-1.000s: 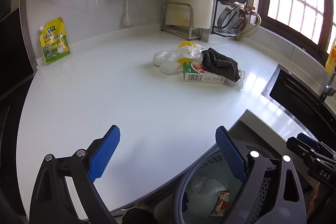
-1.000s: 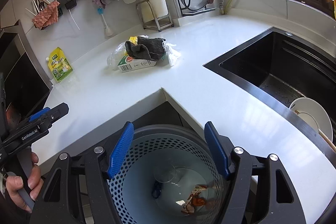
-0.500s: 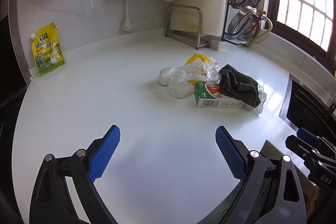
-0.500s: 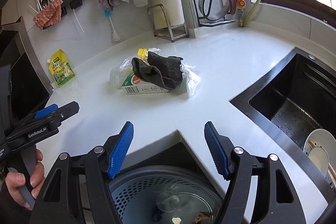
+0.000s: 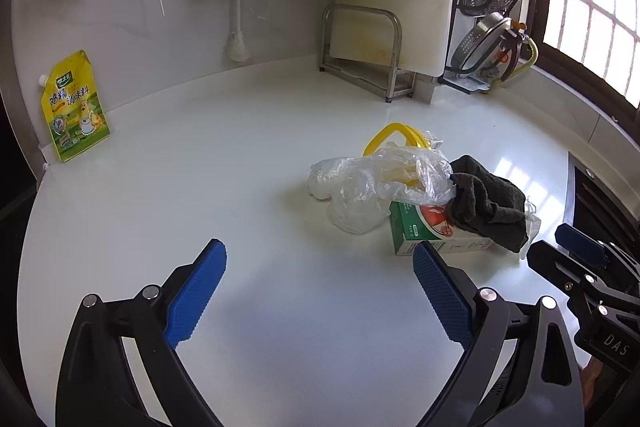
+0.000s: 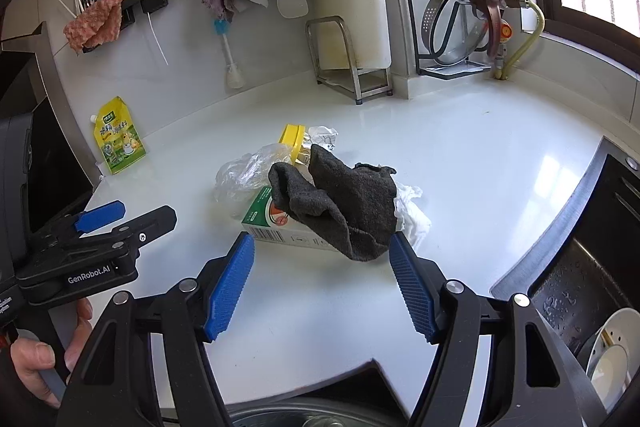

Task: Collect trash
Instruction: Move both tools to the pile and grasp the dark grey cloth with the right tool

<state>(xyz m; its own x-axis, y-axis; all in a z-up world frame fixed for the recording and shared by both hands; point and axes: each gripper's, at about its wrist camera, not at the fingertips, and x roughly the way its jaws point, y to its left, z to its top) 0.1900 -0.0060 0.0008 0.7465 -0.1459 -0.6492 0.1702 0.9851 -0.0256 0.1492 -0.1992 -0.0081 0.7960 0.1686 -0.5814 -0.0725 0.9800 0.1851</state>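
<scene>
Right now both tools hang over the white tabletop, aimed at a small heap of trash near its middle. The left hand-held gripper is spread wide with nothing between its blue pads, above bare surface just short of the heap. The right hand-held gripper is likewise released and empty, its pads framing the near edge of the pile without touching it.

The heap itself: a green and white carton lies on its side, with a dark grey cloth draped over it. A crumpled clear plastic bag sits against the carton's far side, and a yellow plastic piece pokes up behind the bag. Some white crumpled paper sticks out from under the cloth on the sink side.

Off by the wall, a yellow pouch leans upright, well apart from the heap. A black sink is set into the tabletop at the right. Fingers wrap the left tool's handle.
</scene>
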